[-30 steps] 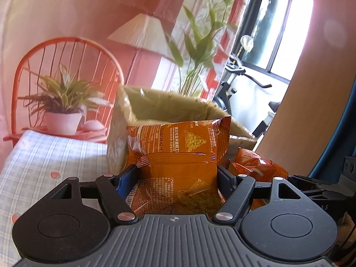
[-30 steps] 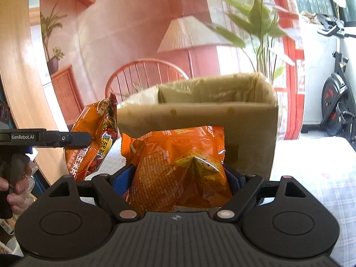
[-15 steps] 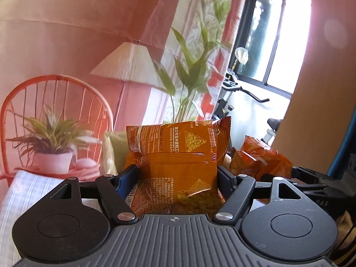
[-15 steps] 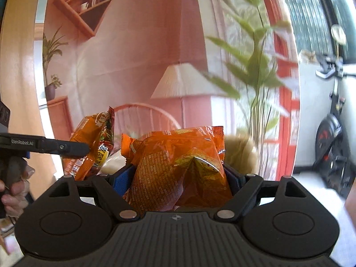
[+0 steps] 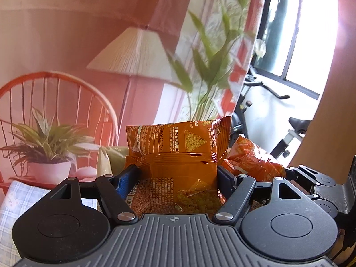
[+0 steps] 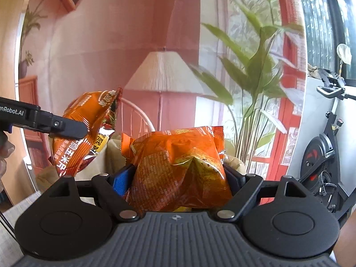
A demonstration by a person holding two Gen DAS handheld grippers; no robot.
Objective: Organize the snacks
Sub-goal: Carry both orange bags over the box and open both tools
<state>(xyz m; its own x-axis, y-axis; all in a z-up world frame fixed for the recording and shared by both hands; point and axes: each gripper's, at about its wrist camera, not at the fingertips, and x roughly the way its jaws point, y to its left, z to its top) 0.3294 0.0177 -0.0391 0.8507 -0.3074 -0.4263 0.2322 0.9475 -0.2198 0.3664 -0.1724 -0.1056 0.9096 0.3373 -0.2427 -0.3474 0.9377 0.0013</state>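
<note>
My left gripper (image 5: 178, 173) is shut on an orange chip bag (image 5: 178, 155) and holds it up in the air. My right gripper (image 6: 178, 173) is shut on another orange chip bag (image 6: 180, 166), also raised. In the left wrist view the right gripper's bag (image 5: 251, 158) shows just to the right. In the right wrist view the left gripper's finger (image 6: 64, 128) pinches its bag (image 6: 89, 129) at the left. Only the top rim of the tan paper bag (image 5: 111, 155) shows behind the chip bags; it also shows in the right wrist view (image 6: 115, 153).
A checked tablecloth (image 5: 13, 200) lies at the lower left. Behind stand a potted plant (image 5: 46, 146), a red wire chair (image 5: 62, 93), a floor lamp (image 6: 164, 75), a tall leafy plant (image 6: 255, 71) and an exercise bike (image 6: 322, 155).
Both grippers have risen with their chip bags. The paper bag has dropped from filling the middle of both views to a sliver behind the bags.
</note>
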